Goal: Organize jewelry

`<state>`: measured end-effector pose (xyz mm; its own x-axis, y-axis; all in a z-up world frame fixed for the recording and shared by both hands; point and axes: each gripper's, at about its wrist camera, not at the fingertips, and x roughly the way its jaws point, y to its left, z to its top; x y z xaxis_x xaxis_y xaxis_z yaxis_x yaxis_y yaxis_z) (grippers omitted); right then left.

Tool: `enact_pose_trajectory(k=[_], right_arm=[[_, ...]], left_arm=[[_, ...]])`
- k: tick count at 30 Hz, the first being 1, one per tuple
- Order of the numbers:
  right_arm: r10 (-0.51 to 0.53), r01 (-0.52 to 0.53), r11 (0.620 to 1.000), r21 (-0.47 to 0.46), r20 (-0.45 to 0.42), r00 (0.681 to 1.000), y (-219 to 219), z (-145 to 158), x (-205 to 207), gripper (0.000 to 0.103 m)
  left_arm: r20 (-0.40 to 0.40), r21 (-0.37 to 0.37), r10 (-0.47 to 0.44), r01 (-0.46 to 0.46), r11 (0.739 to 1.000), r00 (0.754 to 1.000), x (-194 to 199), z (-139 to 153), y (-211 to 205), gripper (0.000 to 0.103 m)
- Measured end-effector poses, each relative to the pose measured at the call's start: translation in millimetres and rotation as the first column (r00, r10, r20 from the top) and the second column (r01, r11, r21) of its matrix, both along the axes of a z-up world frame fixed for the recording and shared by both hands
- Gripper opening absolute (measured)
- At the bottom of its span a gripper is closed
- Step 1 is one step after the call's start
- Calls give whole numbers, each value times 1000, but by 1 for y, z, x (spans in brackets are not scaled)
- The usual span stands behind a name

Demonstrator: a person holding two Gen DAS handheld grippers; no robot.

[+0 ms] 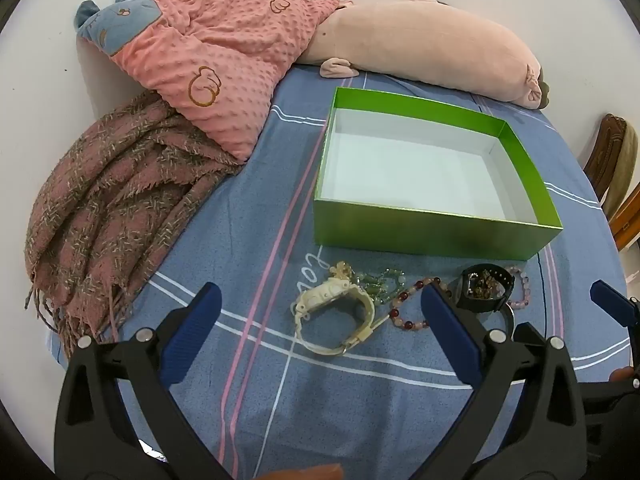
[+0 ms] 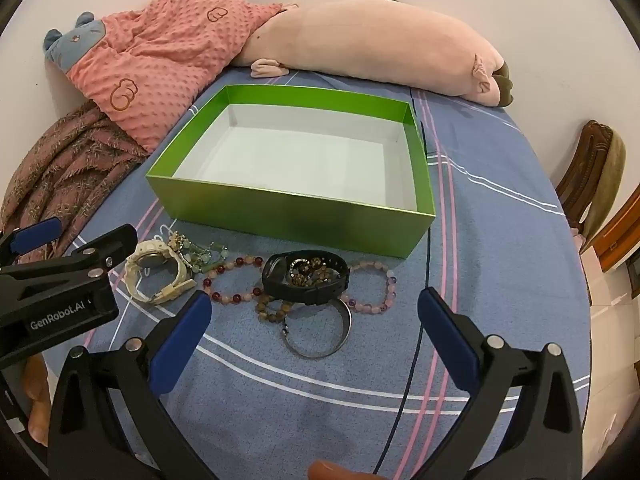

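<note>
An empty green box [image 1: 436, 236] [image 2: 288, 220] with a white inside stands on the blue bedsheet. In front of it lies a row of jewelry: a cream watch [image 1: 336, 312] [image 2: 156, 272], green beads [image 1: 376, 282] [image 2: 204, 258], a red and pink bead bracelet [image 1: 404, 308] [image 2: 232, 276], a black watch [image 1: 486, 288] [image 2: 306, 278], a pink bead bracelet [image 2: 374, 286] and a metal bangle [image 2: 320, 332]. My left gripper [image 1: 320, 316] is open, just short of the cream watch. My right gripper [image 2: 316, 320] is open, just short of the black watch and bangle.
A pink dotted pillow [image 1: 224, 60] [image 2: 160, 56], a long pink plush toy [image 1: 432, 48] [image 2: 380, 48] and a brownish scarf [image 1: 116, 200] [image 2: 60, 160] lie at the back and left. A wooden chair [image 2: 592, 176] stands at the right. The left gripper's body [image 2: 60, 284] shows in the right wrist view.
</note>
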<state>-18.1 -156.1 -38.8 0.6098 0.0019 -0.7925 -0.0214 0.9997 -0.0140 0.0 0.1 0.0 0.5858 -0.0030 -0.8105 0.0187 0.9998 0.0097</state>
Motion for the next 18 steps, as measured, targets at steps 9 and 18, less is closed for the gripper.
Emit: enact_pose_trajectory(k=[9, 18], right_arm=[[3, -3, 1000, 0, -1, 1000, 2, 0, -1, 102], [2, -2, 1000, 0, -2, 1000, 1, -1, -1, 102]], left_arm=[[2, 2, -1, 1, 1000, 1000, 0, 0, 0, 101], [0, 2, -1, 1, 1000, 1000, 0, 0, 0, 101]])
